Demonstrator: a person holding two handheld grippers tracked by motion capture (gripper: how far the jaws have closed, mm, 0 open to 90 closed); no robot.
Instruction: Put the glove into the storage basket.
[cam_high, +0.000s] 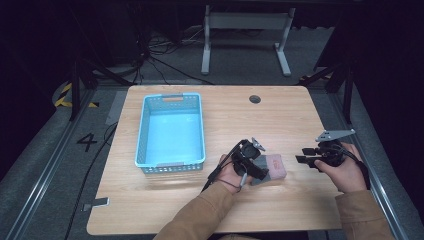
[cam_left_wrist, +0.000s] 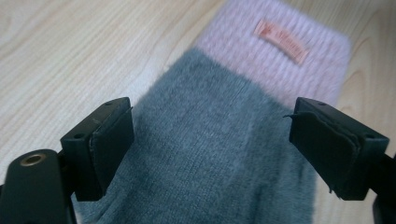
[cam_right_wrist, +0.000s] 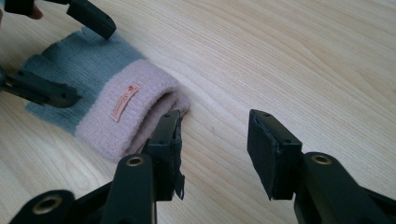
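Grey-pink knit glove (cam_left_wrist: 219, 154) lies between the spread left gripper (cam_left_wrist: 210, 149) fingers; right gripper (cam_right_wrist: 215, 154) gapes beside its cuff; blue basket (cam_high: 145, 130) holds nothing.

One knitted glove (cam_high: 272, 167), one blue basket (cam_high: 145, 131), two grippers.

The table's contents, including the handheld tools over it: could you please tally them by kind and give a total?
Knitted gloves, grey with a pink cuff: 1, glove
Blue plastic baskets: 1, basket
Handheld grippers: 2, left gripper with fingers open either side of the glove, and right gripper open beside the cuff
Total: 4
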